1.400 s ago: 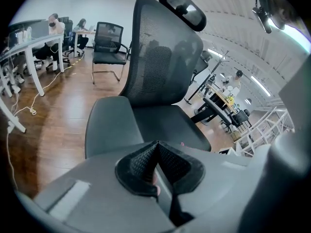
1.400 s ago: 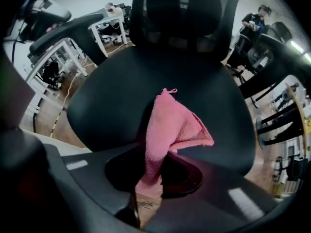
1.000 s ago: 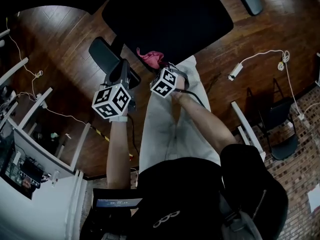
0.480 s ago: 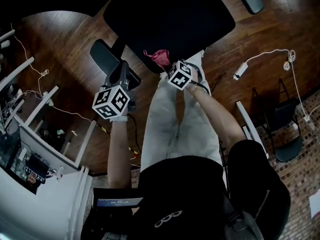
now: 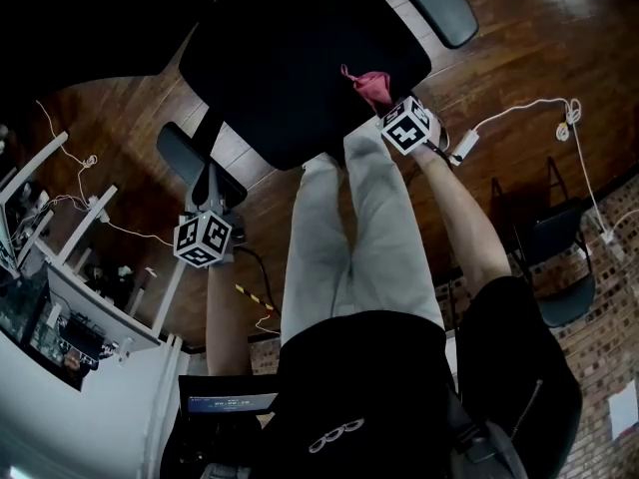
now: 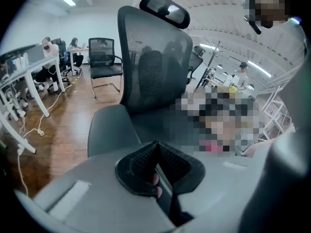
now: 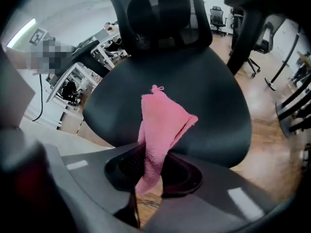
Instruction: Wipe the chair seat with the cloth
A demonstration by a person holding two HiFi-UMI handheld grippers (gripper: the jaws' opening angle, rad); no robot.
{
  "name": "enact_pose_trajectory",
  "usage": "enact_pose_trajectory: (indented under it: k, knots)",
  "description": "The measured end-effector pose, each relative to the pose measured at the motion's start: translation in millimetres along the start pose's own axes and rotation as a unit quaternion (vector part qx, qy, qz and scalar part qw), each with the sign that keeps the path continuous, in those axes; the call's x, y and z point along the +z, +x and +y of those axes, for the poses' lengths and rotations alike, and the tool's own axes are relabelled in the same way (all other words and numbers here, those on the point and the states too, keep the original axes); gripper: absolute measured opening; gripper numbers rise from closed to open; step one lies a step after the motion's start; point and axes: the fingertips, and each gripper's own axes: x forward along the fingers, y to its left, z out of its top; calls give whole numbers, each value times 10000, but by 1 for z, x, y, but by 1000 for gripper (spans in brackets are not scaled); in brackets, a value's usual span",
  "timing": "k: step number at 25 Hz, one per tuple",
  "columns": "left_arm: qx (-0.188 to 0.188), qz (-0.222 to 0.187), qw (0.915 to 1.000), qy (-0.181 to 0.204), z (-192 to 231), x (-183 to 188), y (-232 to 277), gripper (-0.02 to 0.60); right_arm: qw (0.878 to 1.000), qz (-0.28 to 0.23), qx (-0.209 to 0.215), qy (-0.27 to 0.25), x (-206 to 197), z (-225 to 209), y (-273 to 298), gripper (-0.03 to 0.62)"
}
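The right tongs [image 7: 153,166] are clamped on the pink cloth [image 7: 163,125], which sticks out past the tips over the front part of the black seat [image 7: 204,96]; whether it touches the seat cannot be told. The left tongs [image 6: 156,154] are closed with nothing between them. They are held over the wood floor [image 5: 120,128], just short of the armrest [image 6: 109,130] and apart from the seat.

We see our left gripper [image 6: 156,152] with its jaws pressed together. Ahead stands a mesh-backed chair [image 6: 150,67] with a headrest [image 6: 164,8] and an armrest [image 6: 109,130] near us; a second chair [image 6: 104,57] stands farther off on the wooden floor [image 6: 58,125]
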Motion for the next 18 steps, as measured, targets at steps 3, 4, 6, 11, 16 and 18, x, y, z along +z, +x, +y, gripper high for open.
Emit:
enact_pose_trajectory:
  k: [3, 4, 6, 11, 16, 18]
  knots:
    - [134, -93, 9998, 115, 1, -1, -3, -6, 9999, -15, -70, 80, -10, -35, -16, 71]
    - [161, -102, 9997, 135, 0, -1, -3, -6, 9999, -19, -87, 112, -14, -46, -21, 72]
    - [202, -112, 9996, 190, 0, -2, -2, -6, 9997, -5, -162, 179, -24, -67, -29, 72]
    - [327, -128, 9988, 347, 1, -4, -2, -6, 9981, 35, -471, 389, -50, -112, -46, 72]
    - [437, -67, 9986, 303, 5, -4, 2, -6, 9970, -27, -598, 492, -53, -127, -64, 71]
    - [373, 5, 9989, 284, 0, -7, 2, -6, 9963, -106, -638, 566, -49, -119, -76, 71]
